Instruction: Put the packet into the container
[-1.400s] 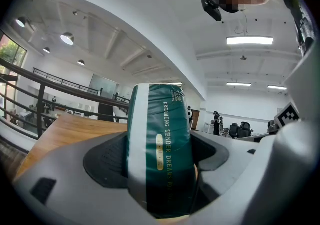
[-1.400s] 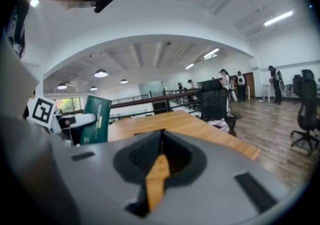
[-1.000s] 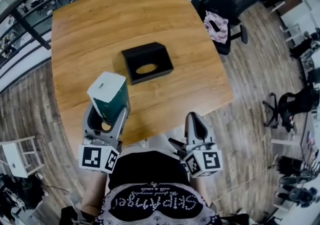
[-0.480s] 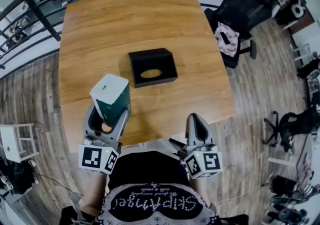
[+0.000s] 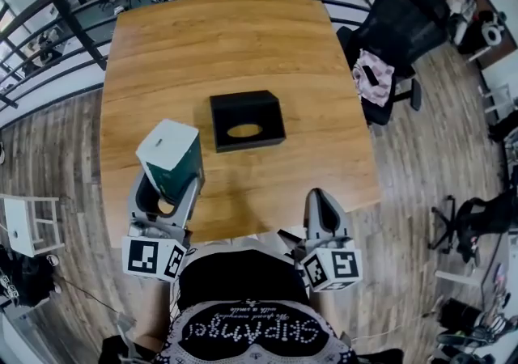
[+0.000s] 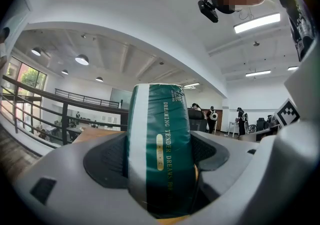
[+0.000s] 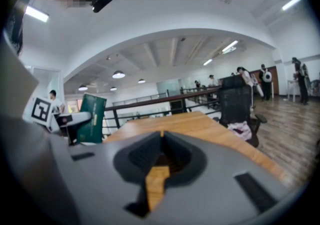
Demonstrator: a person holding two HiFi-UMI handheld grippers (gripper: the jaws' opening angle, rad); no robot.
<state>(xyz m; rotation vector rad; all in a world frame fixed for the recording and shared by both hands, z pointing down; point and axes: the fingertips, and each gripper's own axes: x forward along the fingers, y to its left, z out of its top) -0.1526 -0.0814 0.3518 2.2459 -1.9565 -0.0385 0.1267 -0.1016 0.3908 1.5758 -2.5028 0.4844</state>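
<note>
A green and white tissue packet stands upright in my left gripper, whose jaws are shut on its lower part; in the left gripper view the packet fills the gap between the jaws. A black box container with an oval slot on top sits in the middle of the wooden table, ahead and to the right of the packet. My right gripper hovers at the table's near edge, shut and holding nothing. The packet also shows at the left of the right gripper view.
A black office chair with a pink cloth on its seat stands off the table's right side. A metal railing runs behind and left of the table. A white stand sits on the floor at left.
The view has shifted slightly, so table and container sit a little lower in frame. Both grippers keep their poses, and the packet stays clamped in the left one.
</note>
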